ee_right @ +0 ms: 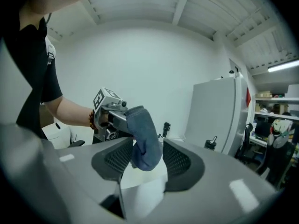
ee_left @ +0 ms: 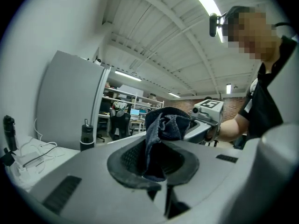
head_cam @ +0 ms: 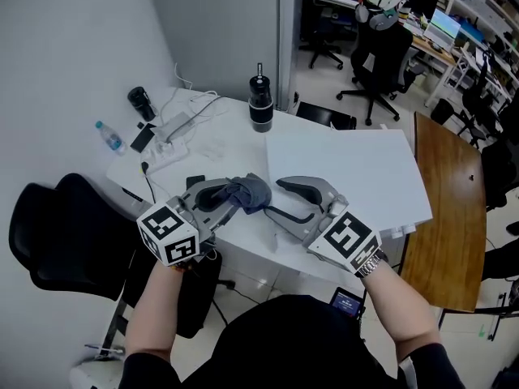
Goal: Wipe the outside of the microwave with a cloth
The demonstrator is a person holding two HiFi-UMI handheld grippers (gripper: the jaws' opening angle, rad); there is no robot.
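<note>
Left claw [head_cam: 229, 201] clamped on a bunched dark blue cloth [head_cam: 250, 193], held in the air over the white surface [head_cam: 243, 156], right claw [head_cam: 274, 197] spread wide, cloth's end loose between its pads, white microwave [head_cam: 349, 168] just beyond.

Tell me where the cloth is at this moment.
Head view, centre: the cloth is clamped in the left gripper, above the white table, with the open right gripper just to its right.
</note>
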